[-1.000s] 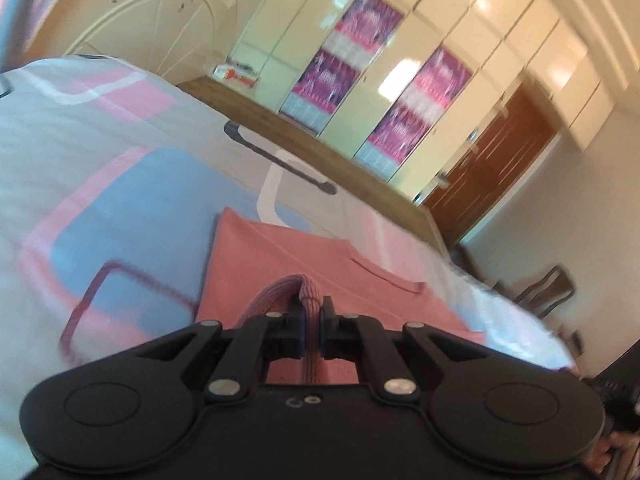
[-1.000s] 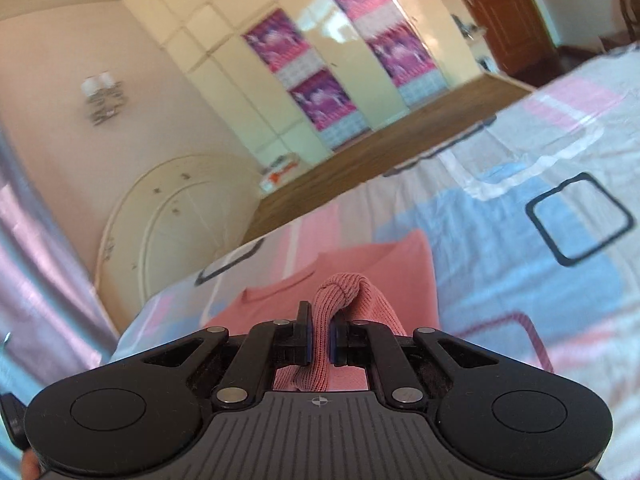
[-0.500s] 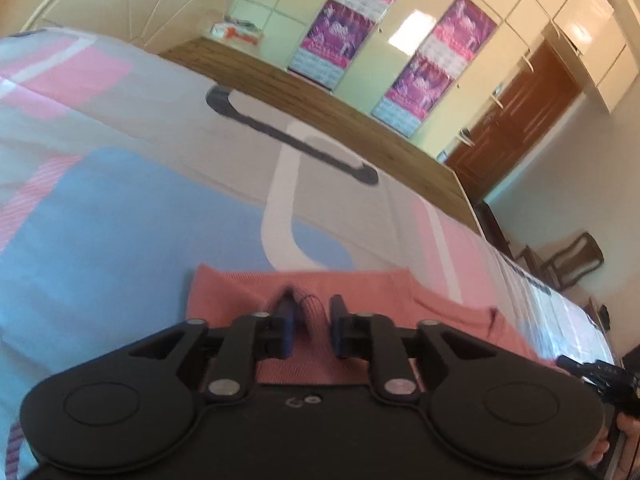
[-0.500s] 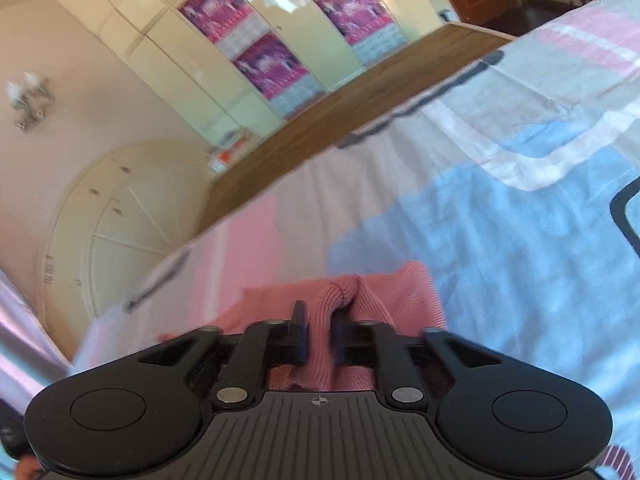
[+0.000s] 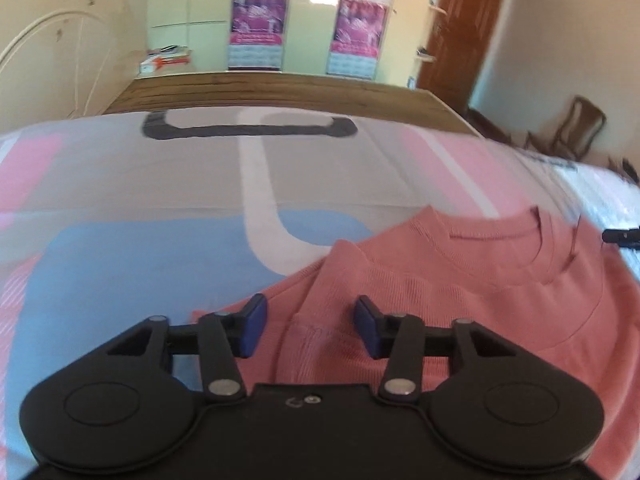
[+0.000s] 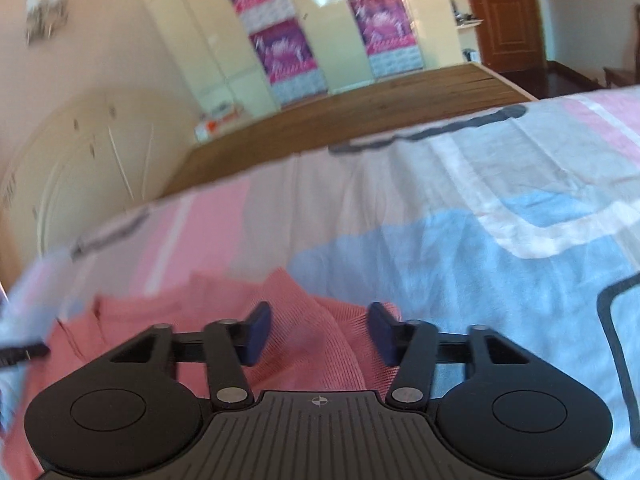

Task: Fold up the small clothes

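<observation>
A small salmon-pink ribbed top [image 5: 460,292] lies folded on the patterned bedsheet [image 5: 168,184], its neckline toward the far right. My left gripper [image 5: 310,326] is open just above its near left edge, with nothing between the blue pads. In the right wrist view the same pink top [image 6: 320,320] lies rumpled under my right gripper [image 6: 318,332], which is open and holds nothing. The other gripper's tip [image 5: 620,236] shows at the right edge of the left wrist view.
The bedsheet [image 6: 500,240] has pink, blue, grey and white blocks. A wooden footboard [image 5: 280,90] bounds the far edge. Beyond it stand cream wardrobes with pink posters [image 5: 256,16], a brown door [image 5: 460,28] and a chair [image 5: 572,128].
Both grippers were shut on pink fabric a second ago; the left opened first, then the right. The fabric now lies laid down on the top.
</observation>
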A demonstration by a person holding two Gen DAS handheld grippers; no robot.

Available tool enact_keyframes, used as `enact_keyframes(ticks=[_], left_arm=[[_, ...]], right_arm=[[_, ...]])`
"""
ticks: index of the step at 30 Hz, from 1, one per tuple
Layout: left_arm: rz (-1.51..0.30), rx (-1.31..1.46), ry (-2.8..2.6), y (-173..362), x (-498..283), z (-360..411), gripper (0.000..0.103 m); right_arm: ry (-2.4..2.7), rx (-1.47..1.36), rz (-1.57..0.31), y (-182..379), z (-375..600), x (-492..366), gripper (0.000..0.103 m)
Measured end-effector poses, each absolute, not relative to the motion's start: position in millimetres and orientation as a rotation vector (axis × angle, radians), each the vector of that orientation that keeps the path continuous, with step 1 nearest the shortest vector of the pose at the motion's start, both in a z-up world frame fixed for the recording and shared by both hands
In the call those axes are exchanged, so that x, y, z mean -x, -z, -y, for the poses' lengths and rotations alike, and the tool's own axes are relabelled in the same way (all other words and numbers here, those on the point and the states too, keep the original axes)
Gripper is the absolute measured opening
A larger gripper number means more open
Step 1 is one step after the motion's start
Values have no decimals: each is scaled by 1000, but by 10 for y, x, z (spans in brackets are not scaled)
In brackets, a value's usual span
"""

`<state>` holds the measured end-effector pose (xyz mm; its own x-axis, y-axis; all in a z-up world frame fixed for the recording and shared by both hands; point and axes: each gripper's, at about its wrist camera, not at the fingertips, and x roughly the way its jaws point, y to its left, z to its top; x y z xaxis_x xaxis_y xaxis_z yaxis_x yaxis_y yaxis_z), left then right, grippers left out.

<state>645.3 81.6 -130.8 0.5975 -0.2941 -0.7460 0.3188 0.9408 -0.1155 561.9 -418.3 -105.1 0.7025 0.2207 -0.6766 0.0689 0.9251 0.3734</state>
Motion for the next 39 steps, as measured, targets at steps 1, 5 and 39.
enact_keyframes(ticks=[1,5,39], left_arm=[[-859,-46,368,1319,-6447,-775,28],[-814,-124,363,1328,-6384,-669,11],[-683,-37,188,1293,-6257,-823,8]], right_arm=[[-92,-359,-803,1091,4141,-5659,47],[-113,-169,-839,1192,3923,-5729,28],[-17,-122,-723,1191,3873,-5480,9]])
